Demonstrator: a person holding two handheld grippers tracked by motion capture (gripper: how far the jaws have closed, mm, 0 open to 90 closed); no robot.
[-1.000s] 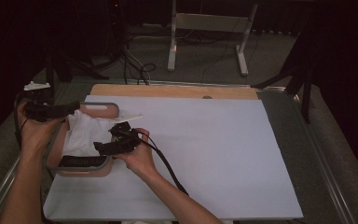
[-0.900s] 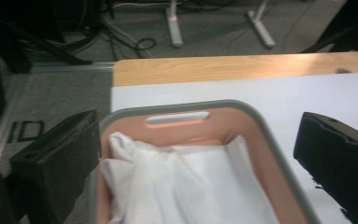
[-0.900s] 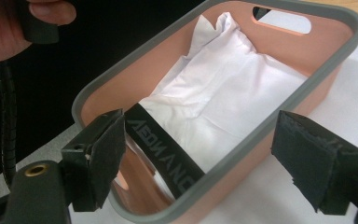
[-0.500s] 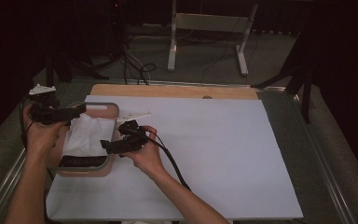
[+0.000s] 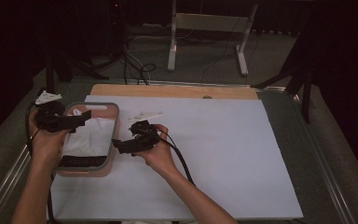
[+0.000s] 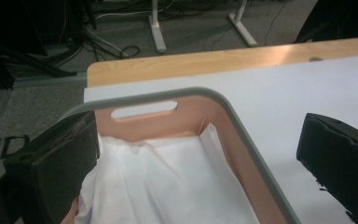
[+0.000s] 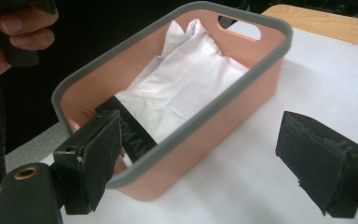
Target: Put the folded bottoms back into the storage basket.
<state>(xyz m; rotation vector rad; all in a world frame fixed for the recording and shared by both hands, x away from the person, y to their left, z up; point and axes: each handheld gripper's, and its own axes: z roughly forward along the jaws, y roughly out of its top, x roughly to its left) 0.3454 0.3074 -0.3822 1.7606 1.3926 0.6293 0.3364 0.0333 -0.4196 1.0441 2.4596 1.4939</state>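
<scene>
Pink basket [image 5: 113, 135] with grey rim sits at the worktop's [image 5: 223, 154] 9 o'clock edge on the white sheet, holding folded white cloth [image 5: 89, 137] with a black band at its near end. Left tool [image 5: 85, 116] hangs over the basket's 10 o'clock corner, jaws spread, nothing between them. Right tool [image 5: 116, 145] sits just beside the basket's 3 o'clock wall, jaws spread wide, empty.

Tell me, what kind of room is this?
Probably a lab or recording studio, not a home: a worktable under a white sheet, cables trailing over grey carpet, a metal stand against dark curtains. A pink basket holds white cloth.
</scene>
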